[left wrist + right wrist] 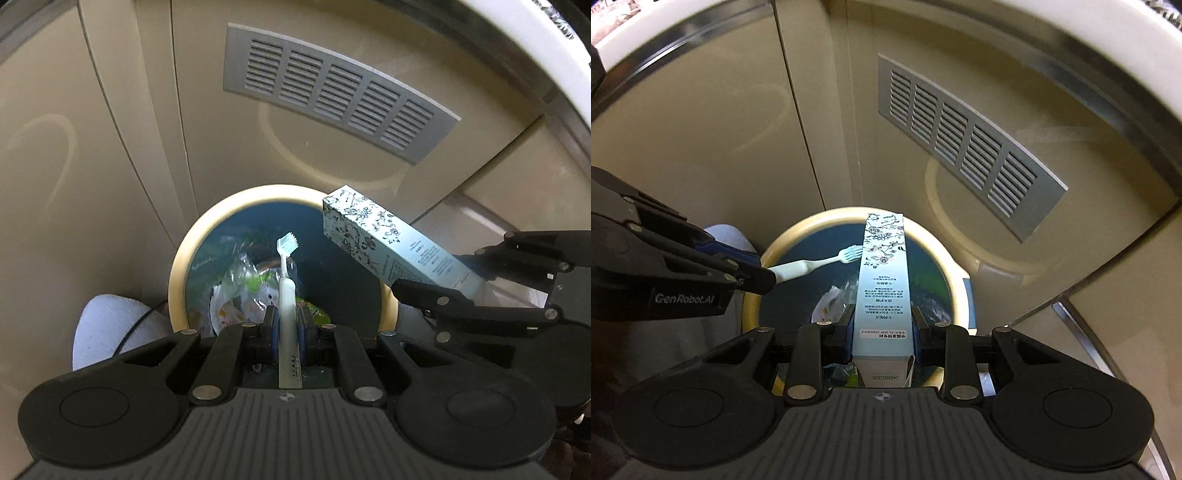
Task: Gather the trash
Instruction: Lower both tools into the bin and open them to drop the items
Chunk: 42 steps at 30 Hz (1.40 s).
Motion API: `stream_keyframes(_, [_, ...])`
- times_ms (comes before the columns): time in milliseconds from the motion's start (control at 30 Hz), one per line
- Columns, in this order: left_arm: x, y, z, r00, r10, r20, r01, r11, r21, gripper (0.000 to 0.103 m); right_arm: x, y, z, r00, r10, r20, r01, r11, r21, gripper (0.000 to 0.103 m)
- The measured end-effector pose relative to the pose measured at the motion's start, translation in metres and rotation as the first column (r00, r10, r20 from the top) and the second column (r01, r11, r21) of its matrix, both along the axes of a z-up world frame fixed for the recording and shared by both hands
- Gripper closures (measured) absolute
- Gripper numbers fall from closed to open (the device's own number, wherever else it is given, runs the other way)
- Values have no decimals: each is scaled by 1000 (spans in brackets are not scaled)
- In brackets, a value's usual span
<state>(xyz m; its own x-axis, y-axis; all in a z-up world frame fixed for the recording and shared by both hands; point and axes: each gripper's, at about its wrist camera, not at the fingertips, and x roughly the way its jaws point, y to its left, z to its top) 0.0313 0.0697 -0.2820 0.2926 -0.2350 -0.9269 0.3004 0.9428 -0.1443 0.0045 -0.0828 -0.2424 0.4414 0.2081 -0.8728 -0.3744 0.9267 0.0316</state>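
My left gripper (287, 325) is shut on a pale toothbrush (286, 273), bristles pointing away, held over a round bin (177, 273) with a cream rim and dark liner. My right gripper (882, 325) is shut on a long light-blue floral carton (882, 273), also held over the bin (775, 251). In the left wrist view the carton (388, 243) and right gripper (458, 291) show at the right. In the right wrist view the toothbrush (816, 262) and left gripper (764, 277) show at the left. Plastic wrappers (240, 291) lie inside the bin.
Beige cabinet doors with a grey vent grille (332, 88) stand behind the bin. A white counter edge (535, 48) curves overhead. A pale blue cloth-like thing (107, 325) sits left of the bin. A metal-edged step (1082, 332) is at the right.
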Motion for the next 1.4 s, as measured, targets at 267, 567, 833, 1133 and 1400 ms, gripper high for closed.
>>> stream_keyframes(267, [8,-1,-19,999,6,-37,-5,1000,22,93,12,5,-22,999,-12,-44,11,1000,-15,73])
stream_keyframes(567, [15,-7,-38,997,-1,-74,4,999,40,93,17,10,-36,997,-7,-75,3,999,-42,73])
stream_keyframes(833, [22,-9,-53,994,3,-114,3,999,52,92,23,12,-52,993,-10,-118,4,999,-50,73])
stream_keyframes(1133, [33,-15,-71,990,5,-142,8,996,89,92,32,15,-63,989,-15,-150,6,998,-60,73])
stream_keyframes(1400, [41,-21,-85,988,-1,-153,19,993,114,92,36,17,-67,986,-29,-166,17,997,-73,72])
